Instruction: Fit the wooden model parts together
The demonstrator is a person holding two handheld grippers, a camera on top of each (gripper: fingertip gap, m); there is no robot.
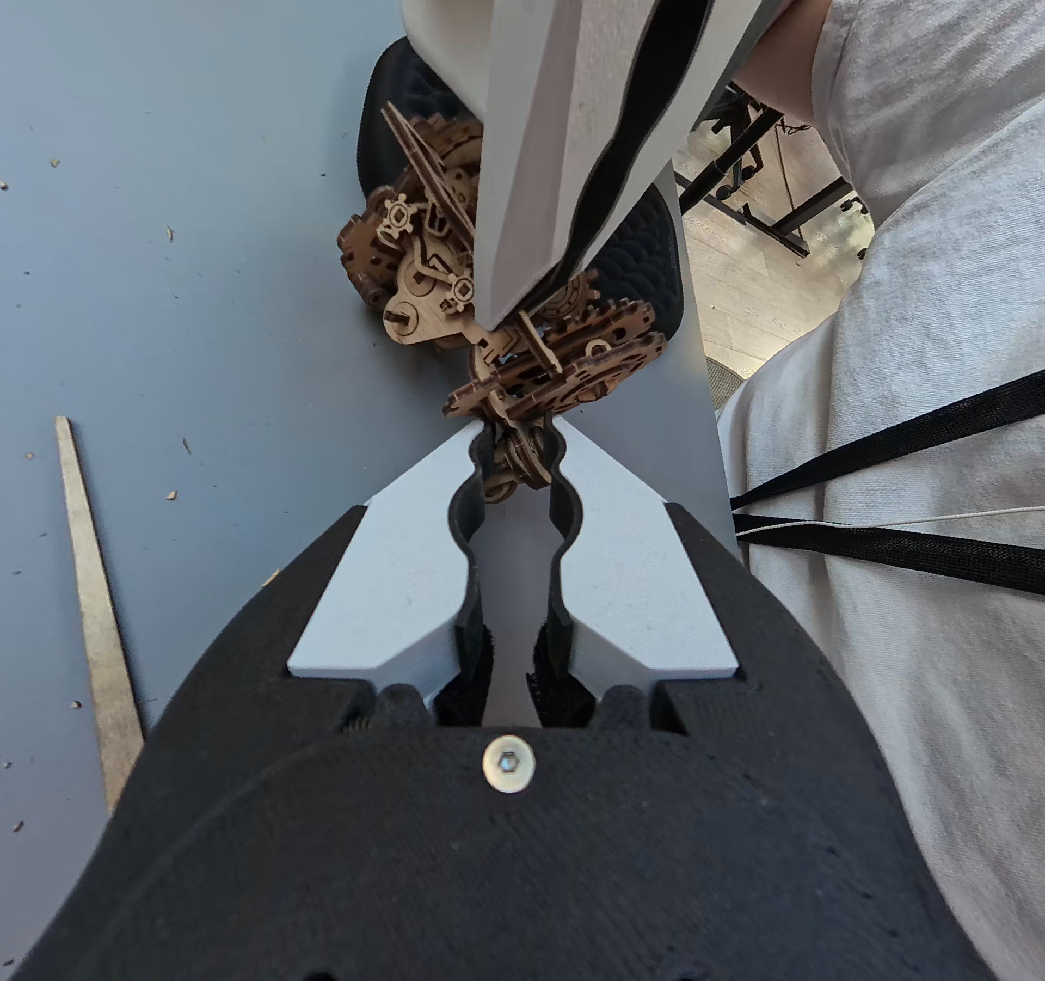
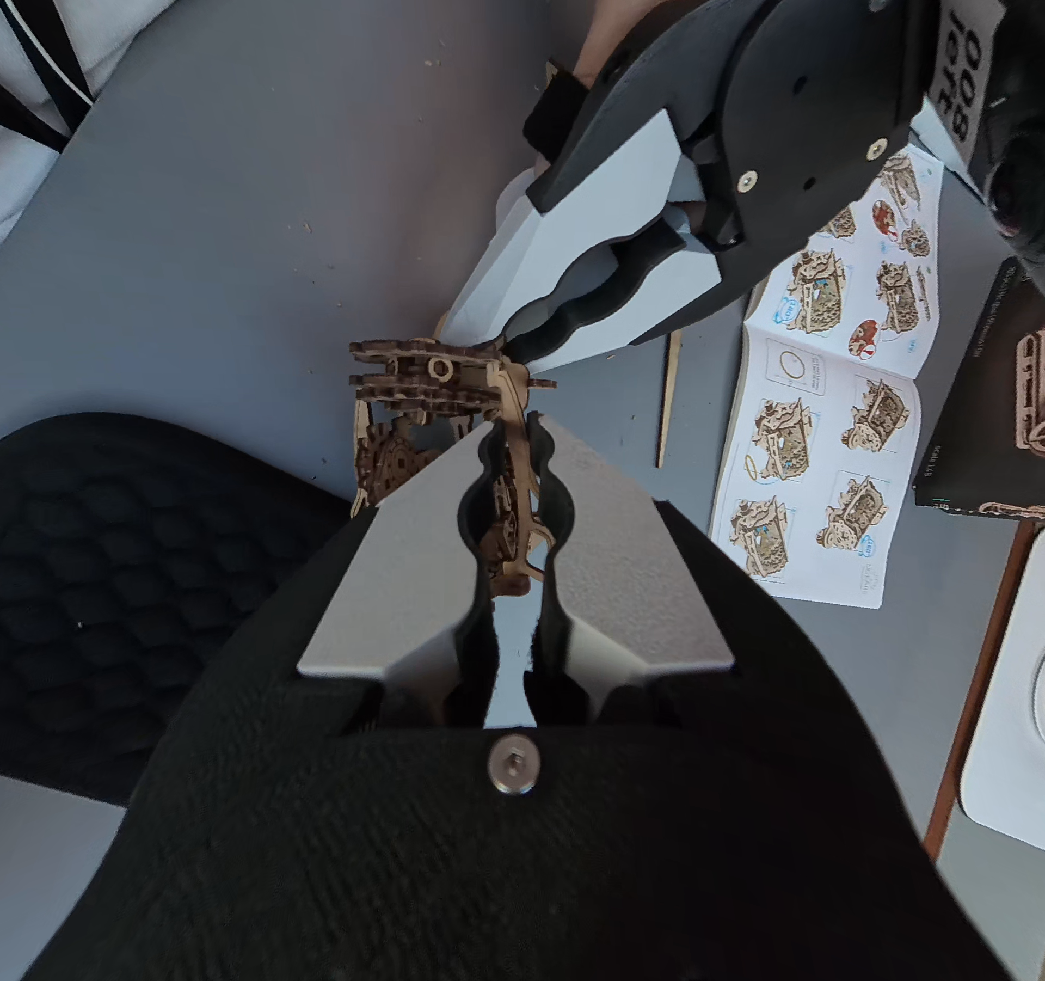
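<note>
A wooden model [image 1: 407, 258] of laser-cut gears and plates hangs above the grey table [image 1: 169, 105], held from two sides. My left gripper [image 1: 517, 439] is shut on the model's lower end, near its dark toothed discs [image 1: 571, 382]. My right gripper [image 1: 500, 317] comes in from above and is shut on a thin part of the model. In the right wrist view my right gripper [image 2: 517, 430] clamps a pale flat wooden piece [image 2: 517, 493] of the model [image 2: 424, 382]. The left gripper [image 2: 503, 346] pinches the model's top from the upper right.
A black textured mat [image 2: 113, 558] lies under the model. An open instruction booklet [image 2: 820, 416], a black box [image 2: 989, 416] and a thin wooden stick [image 2: 670, 399] lie to the right. A wooden strip [image 1: 96, 586] lies left. A person's torso [image 1: 933, 331] is at the table edge. The tips of one gripper are about 4 cm away from the tips of the other. The thin wooden stick [image 2: 670, 399] is about equally far from each gripper, around 11 cm.
</note>
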